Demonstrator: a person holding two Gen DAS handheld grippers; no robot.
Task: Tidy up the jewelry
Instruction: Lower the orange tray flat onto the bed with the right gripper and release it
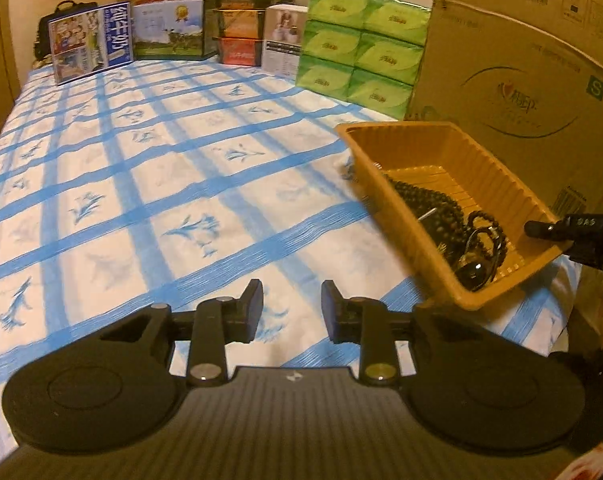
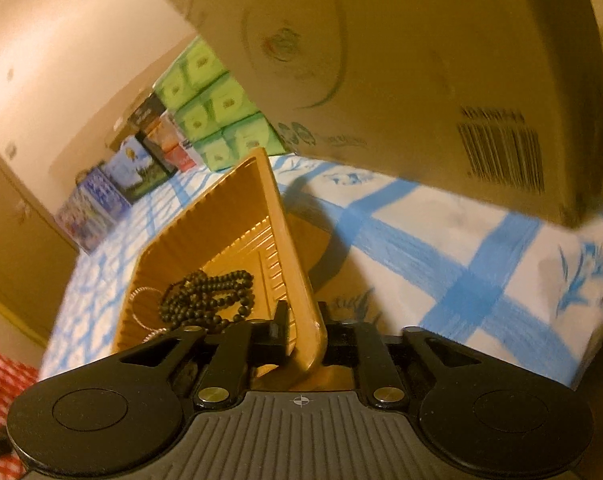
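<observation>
- Black bead necklaces (image 2: 211, 294) lay heaped in an orange plastic tray (image 1: 429, 148), tilted on the blue-checked bedspread (image 1: 161, 184).
- Right gripper (image 2: 301, 334) straddled the tray's rim; whether its pads pressed could not be told.
- Left gripper (image 1: 291, 310) stood open, empty.
- A cardboard box (image 1: 521, 60) rose behind.

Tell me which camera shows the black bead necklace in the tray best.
The right wrist view: the bead necklace lies unobstructed on the floor of the orange tray, just ahead of the right gripper. The left wrist view shows the beads partly hidden behind the tray's near wall.
</observation>
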